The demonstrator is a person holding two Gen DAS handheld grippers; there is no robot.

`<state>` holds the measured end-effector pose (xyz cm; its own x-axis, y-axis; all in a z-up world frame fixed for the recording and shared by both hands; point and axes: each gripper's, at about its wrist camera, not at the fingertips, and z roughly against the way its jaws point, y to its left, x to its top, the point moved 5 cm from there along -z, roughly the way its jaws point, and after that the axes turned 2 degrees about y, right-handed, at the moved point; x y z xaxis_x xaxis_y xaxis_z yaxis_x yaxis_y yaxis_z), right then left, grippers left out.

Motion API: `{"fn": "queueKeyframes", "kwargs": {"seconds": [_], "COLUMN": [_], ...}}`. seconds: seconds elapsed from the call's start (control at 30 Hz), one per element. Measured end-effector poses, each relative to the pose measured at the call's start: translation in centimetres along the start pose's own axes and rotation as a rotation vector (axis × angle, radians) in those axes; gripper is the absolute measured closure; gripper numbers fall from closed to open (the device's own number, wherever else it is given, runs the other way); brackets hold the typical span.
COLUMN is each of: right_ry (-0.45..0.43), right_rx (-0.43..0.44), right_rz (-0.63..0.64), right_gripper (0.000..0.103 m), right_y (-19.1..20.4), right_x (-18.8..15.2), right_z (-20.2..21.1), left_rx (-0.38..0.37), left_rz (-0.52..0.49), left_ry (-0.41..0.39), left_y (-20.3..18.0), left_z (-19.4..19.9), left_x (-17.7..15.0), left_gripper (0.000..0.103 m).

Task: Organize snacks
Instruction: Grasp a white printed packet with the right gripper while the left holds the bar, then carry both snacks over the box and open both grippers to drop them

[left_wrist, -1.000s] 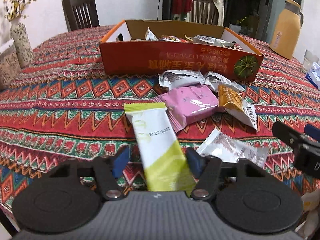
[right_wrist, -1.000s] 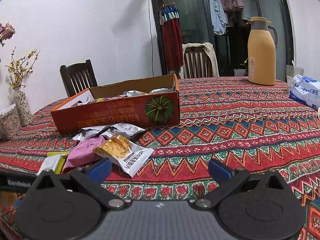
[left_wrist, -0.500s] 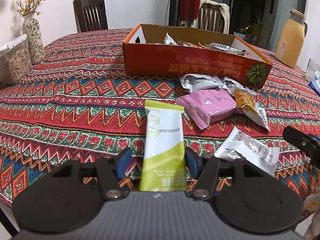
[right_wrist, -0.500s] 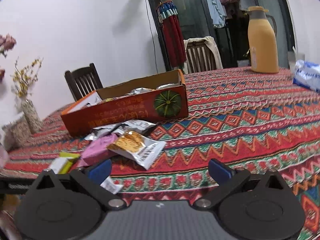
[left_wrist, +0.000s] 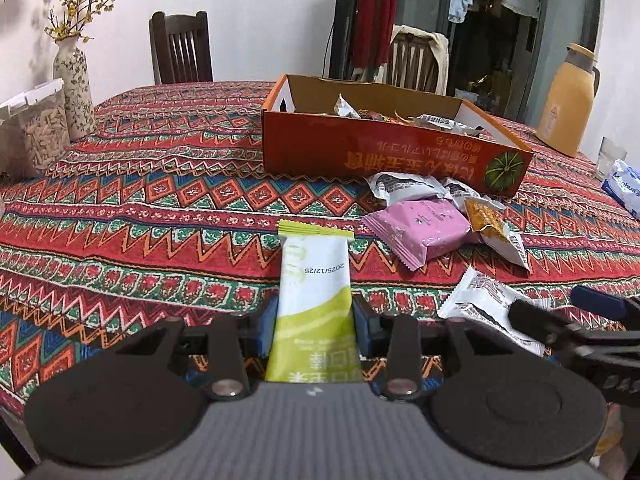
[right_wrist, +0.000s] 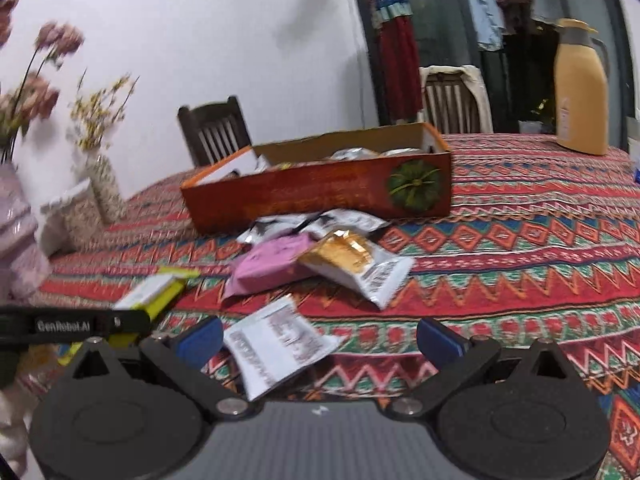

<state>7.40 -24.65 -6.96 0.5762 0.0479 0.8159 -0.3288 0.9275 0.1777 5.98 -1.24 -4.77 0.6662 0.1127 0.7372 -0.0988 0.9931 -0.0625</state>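
My left gripper (left_wrist: 314, 320) is shut on the near end of a green and white snack packet (left_wrist: 314, 272), whose far end points toward the orange cardboard box (left_wrist: 380, 152) holding several snacks. In front of the box lie silver packets (left_wrist: 404, 186), a pink packet (left_wrist: 420, 226) and a gold packet (left_wrist: 492, 224). My right gripper (right_wrist: 320, 336) is open just above the tablecloth. A white packet (right_wrist: 276, 344) lies between its fingers, close to the left one, untouched by the pads. The left gripper's body (right_wrist: 72, 326) shows at the left edge of the right wrist view.
A patterned red tablecloth (left_wrist: 160, 200) covers the table. A vase (left_wrist: 74, 80) and a clear container of seeds (left_wrist: 40, 132) stand at the far left. A yellow thermos (left_wrist: 568, 100) and a blue-white pack (left_wrist: 624, 184) sit at the right. Wooden chairs (left_wrist: 180, 48) stand behind the table.
The left jaws have closed onto the green packet. The right gripper has moved left and forward, so the white packet now lies between its fingers.
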Motion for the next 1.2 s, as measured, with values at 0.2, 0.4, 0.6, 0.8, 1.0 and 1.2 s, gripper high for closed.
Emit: {"fn": "queueKeyframes", "kwargs": {"seconds": [0.2,0.4,0.6,0.8,1.0,1.2], "right_ry": [0.068,0.088,0.094,0.060,0.022,-0.006], "right_rx": [-0.036,-0.068,-0.074,-0.068,-0.059,-0.057], "right_rz": [0.064,0.120,0.164,0.168,0.145,0.124], "right_gripper": [0.000,0.004,0.025,0.046,0.062,0.063], "right_y": [1.4,2.4,3.2,3.6,3.2,2.8], "right_x": [-0.5,-0.2,0.1,-0.3,-0.6,-0.6], "right_z": [-1.7,-2.6,-3.4,-2.6,-1.9,-1.2], "left_rx": [0.000,-0.001,-0.014,-0.018,-0.021,-0.032], "left_rz": [-0.008,0.015,0.019,0.024,0.020,0.013], "left_ry": [-0.001,0.005,0.015,0.008,-0.001,-0.005], "left_y": [1.2,3.0,3.5,3.7,3.7,3.5], "left_z": [0.2,-0.2,-0.7,-0.8,-0.7,-0.7], "left_x": [-0.5,-0.7,-0.9,-0.8,-0.9,-0.7], "left_gripper": [0.064,0.063,0.062,0.055,0.062,0.063]}}
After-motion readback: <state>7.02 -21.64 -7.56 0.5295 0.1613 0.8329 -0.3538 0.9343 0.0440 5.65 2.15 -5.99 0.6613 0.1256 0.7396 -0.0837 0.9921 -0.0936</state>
